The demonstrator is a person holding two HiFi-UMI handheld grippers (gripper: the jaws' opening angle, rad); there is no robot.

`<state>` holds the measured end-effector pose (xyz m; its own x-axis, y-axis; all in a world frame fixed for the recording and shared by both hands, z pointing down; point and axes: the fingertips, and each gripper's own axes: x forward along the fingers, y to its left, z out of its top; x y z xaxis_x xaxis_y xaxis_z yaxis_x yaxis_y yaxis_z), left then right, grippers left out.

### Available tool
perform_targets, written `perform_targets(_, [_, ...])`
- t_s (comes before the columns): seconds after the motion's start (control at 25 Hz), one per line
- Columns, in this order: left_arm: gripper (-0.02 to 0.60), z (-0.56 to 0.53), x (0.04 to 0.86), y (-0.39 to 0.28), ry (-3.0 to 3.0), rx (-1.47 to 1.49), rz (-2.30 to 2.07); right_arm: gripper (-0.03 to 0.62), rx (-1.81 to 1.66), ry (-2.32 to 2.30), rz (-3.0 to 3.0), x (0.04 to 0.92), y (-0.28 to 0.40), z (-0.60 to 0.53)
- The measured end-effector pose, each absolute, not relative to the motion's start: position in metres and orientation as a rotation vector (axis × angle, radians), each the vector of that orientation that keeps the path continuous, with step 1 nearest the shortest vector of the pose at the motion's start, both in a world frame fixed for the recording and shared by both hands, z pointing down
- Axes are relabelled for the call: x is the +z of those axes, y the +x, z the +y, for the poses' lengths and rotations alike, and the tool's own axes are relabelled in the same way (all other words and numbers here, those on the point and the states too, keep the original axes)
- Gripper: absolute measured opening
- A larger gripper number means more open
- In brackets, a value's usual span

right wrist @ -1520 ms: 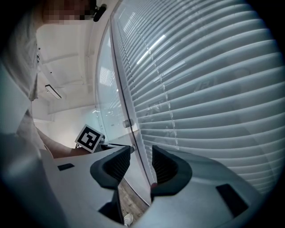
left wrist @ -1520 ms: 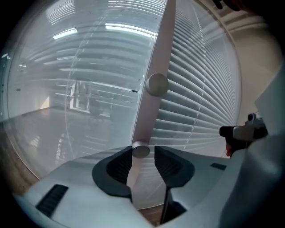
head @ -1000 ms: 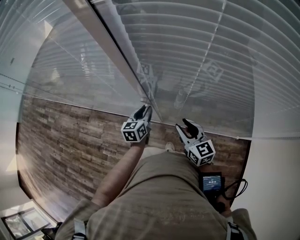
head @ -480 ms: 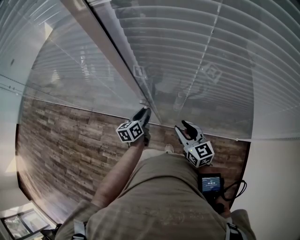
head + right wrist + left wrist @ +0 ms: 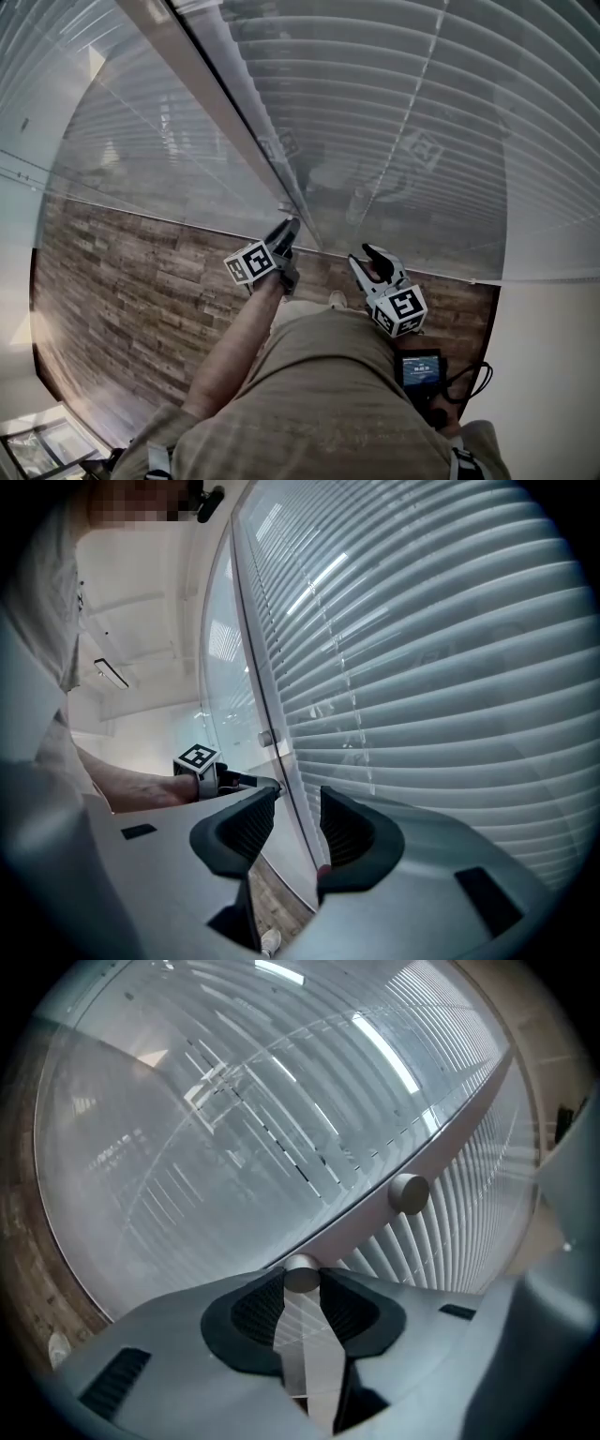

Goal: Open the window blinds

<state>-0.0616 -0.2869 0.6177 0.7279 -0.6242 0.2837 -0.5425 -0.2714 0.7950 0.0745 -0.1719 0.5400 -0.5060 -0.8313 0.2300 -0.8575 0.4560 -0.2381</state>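
A wood-plank floor runs up to a glass wall, which a grey frame bar splits in two. There is a bare glass panel on one side of the bar. On the other are the blinds, which fill the whole pane, their slats overlapped so that nothing shows through. Two small round knobs sit on the bar. The left gripper is low on the bar and pinches the lower knob between its ribbed pads. The upper knob, further up the bar, is untouched. The right gripper hangs just on the blind side of the bar, its jaws spread and nothing between them; only the bar's edge shows behind the gap. The step in hand looks like twisting the lower knob to tilt the slats, which appear still shut. To do it well, the pads should stay square on the knob's round side with a steady squeeze, because a smooth little cylinder can slide out easily. The wrist should roll about the knob's own axis and not lever sideways against the bar. It helps to watch the slats beside the bar: if they only close tighter, turn the other way. If the wrist runs out of roll, let go, re-grip and carry on. The right gripper is best kept off the slats.
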Motion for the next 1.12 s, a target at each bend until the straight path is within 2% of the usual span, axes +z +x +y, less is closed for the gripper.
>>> perform_targets(1.12, [0.133,-0.2886,0.6227,-0.0636,1.317,-0.682,-0.462,0.16,0.516,1.487,-2.6,0.5441,0.0666,-0.1713])
